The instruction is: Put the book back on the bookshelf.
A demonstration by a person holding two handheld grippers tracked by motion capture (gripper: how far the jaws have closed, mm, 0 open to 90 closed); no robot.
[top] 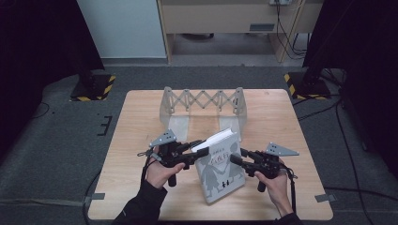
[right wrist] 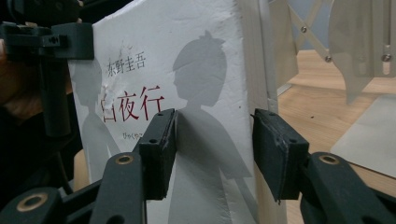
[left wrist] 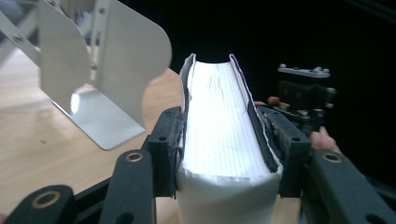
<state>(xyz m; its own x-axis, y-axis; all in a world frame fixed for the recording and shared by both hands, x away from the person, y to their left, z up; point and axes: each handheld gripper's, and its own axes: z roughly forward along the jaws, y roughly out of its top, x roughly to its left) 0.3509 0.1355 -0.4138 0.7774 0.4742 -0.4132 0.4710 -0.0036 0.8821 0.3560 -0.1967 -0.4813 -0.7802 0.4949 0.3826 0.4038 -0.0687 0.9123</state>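
The left gripper [left wrist: 229, 154] has its two black jaws pressed on a thick white book [left wrist: 224, 126], one jaw on each cover, with the page edge turned up toward its camera. The jaws stand only as wide as the book is thick. In the high view this gripper [top: 199, 149] comes from the left and meets the book [top: 219, 166] at its upper left corner, and the person's left hand [top: 159, 171] holds its handle.

The right gripper [right wrist: 212, 140] is partly open. Its jaws stand at the right edge of the front cover: the left jaw is in front of the cover with the grey figures, the right jaw is beyond the spine. I cannot tell if the pads touch the book [right wrist: 187, 84]; a gap shows at the right pad. In the high view the right gripper [top: 237, 157] reaches the book from the right, held by the right hand [top: 274, 180].

The book is in the near middle of the table [top: 141, 140], between both grippers. It seems tilted, with its far end raised and its near end low by the table. Red and black characters are printed on the cover.

Behind the book, well apart, a grey folding rack [top: 202, 105] with a scissor lattice stands on the table. One of its plates [left wrist: 105, 70] shows just beside the book in the left gripper view.
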